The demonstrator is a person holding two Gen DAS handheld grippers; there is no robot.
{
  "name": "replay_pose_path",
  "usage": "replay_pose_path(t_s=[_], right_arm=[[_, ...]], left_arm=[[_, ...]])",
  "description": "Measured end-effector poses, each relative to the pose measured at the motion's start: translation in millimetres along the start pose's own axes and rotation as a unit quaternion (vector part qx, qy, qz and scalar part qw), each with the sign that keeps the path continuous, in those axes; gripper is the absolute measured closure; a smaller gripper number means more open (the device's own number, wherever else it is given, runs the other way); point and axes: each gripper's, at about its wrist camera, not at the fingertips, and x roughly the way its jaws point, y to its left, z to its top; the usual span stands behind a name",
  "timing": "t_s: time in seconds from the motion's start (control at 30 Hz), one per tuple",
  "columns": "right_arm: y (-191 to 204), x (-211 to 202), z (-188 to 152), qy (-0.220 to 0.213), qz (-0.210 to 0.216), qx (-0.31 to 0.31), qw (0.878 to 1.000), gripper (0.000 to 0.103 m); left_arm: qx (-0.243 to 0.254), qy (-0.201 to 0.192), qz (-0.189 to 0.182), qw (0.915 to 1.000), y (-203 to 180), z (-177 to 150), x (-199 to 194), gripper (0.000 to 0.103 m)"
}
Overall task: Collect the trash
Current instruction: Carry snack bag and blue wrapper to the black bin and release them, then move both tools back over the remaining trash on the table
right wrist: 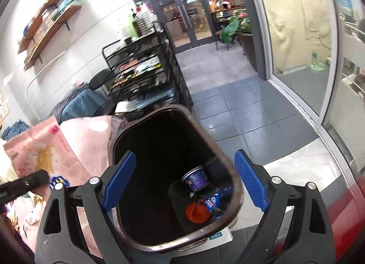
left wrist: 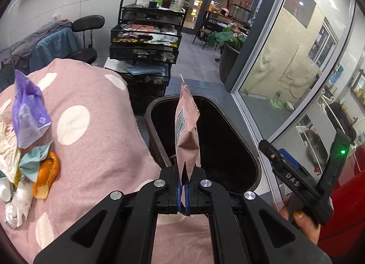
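Note:
My left gripper [left wrist: 183, 192] is shut on a pink snack pouch [left wrist: 186, 131] and holds it upright beside the open brown trash bin [left wrist: 157, 108]. The pouch also shows blurred at the left of the right wrist view [right wrist: 43, 150]. My right gripper [right wrist: 184, 178] is open and empty above the bin [right wrist: 235, 186]. Inside the bin lie a purple cup [right wrist: 196, 178], a blue Oreo wrapper [right wrist: 213, 202] and an orange crumpled piece [right wrist: 197, 212]. More trash lies on the pink dotted cloth [left wrist: 91, 140]: a purple bag [left wrist: 28, 111], orange peel [left wrist: 46, 175] and white tissues [left wrist: 19, 204].
A black mesh cart [left wrist: 146, 42] with bottles stands behind the cloth-covered surface. A black stool [left wrist: 87, 24] and draped clothes are at the left. A glass partition [left wrist: 285, 70] runs along the right. A potted plant [left wrist: 230, 45] stands on the grey tiled floor.

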Motion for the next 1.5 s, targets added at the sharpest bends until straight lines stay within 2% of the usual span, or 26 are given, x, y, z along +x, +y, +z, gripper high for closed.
replay_pose_path(t_s=[0.33,0.6,0.63,0.7,0.73,0.77,0.8,0.97,1.17,1.4,1.5], right_arm=[[-22.3,-4.9,8.7,-0.008,-0.010,0.015,1.000,0.014],[-29.2,-4.8,12.0,-0.013,-0.020,0.019,1.000,0.014],[-30.3,-4.6,12.7,-0.013,-0.022,0.021,0.999,0.014],[-32.3,-4.2,13.3,-0.013,-0.025,0.025,0.999,0.013],[-33.1,-4.4,12.9,-0.014,-0.026,0.027,0.999,0.012],[-34.2,-4.6,13.2,-0.016,-0.028,0.029,0.999,0.011],[-34.8,-4.4,13.3,-0.016,-0.029,0.030,0.999,0.011],[-36.1,-3.6,13.9,-0.015,-0.028,0.031,0.999,0.010],[-34.8,-4.4,13.0,-0.015,-0.016,0.022,1.000,0.010],[-23.2,-3.5,6.8,-0.010,0.007,0.003,1.000,0.009],[-14.6,-2.9,3.6,-0.007,0.018,-0.010,1.000,0.009]], left_arm=[[0.004,0.045,0.001,0.9990,-16.3,12.0,40.7,0.100],[0.024,0.075,0.019,0.9967,-27.5,14.3,69.9,0.098],[0.027,0.078,0.021,0.9963,-28.4,14.3,72.8,0.095],[0.034,0.084,0.023,0.9956,-30.0,12.6,76.9,0.076],[0.036,0.083,0.025,0.9956,-30.2,12.0,77.6,0.051],[0.039,0.077,0.027,0.9959,-30.6,11.5,77.4,0.033],[0.042,0.071,0.030,0.9962,-31.5,10.6,75.6,0.029],[0.056,0.062,0.042,0.9957,-35.3,10.1,71.7,0.022],[0.064,0.041,0.053,0.9957,-35.5,9.1,57.3,0.017],[0.070,-0.001,0.065,0.9954,-31.7,0.6,23.6,0.014],[0.075,-0.030,0.078,0.9937,-29.6,-5.1,2.9,0.014]])
